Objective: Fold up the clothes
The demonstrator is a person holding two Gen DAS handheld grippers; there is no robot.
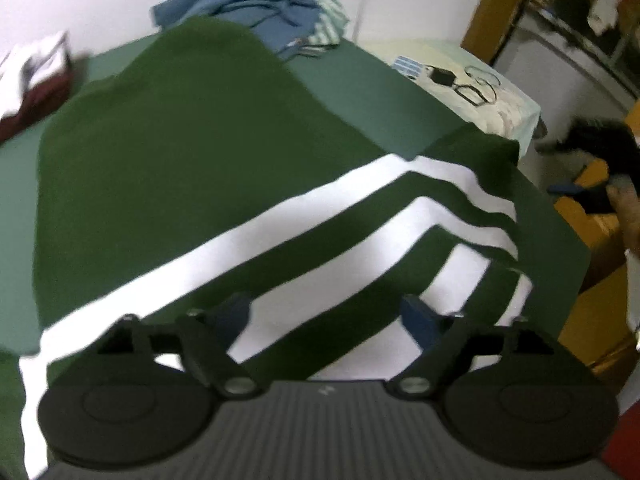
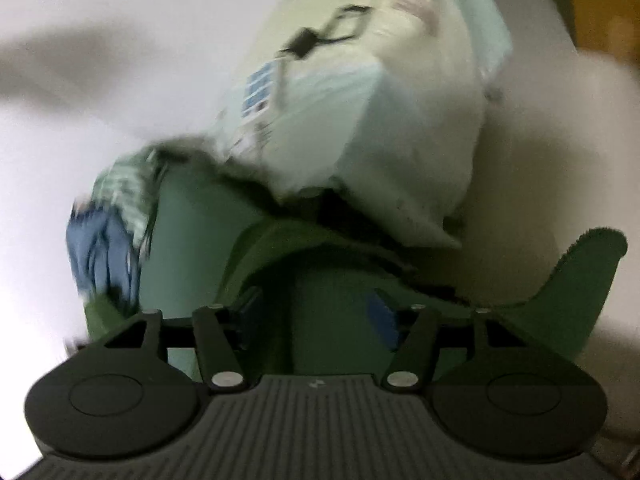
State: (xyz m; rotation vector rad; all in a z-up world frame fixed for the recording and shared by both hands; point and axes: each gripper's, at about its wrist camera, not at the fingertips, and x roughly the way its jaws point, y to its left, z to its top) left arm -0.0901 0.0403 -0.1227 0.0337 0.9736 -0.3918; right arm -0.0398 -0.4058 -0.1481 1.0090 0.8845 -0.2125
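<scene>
blue clothes pile [image 1: 256, 4] behind green striped garment [image 1: 200, 168], cable [image 1: 468, 84] on side table [image 1: 516, 108]

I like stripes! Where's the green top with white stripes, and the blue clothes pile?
Dark green garment with white stripes [image 1: 168, 168]: left wrist view, plain green part.
Crumpled blue clothes pile [image 1: 248, 4]: left wrist view, middle of the heap.

Each gripper has a ribbed grey body flanked by two round black discs. From silver pivot screws, black linkage arms reach forward to blue-padded fingers [image 1: 418, 320], blurred on the right gripper [image 2: 316, 320].
</scene>
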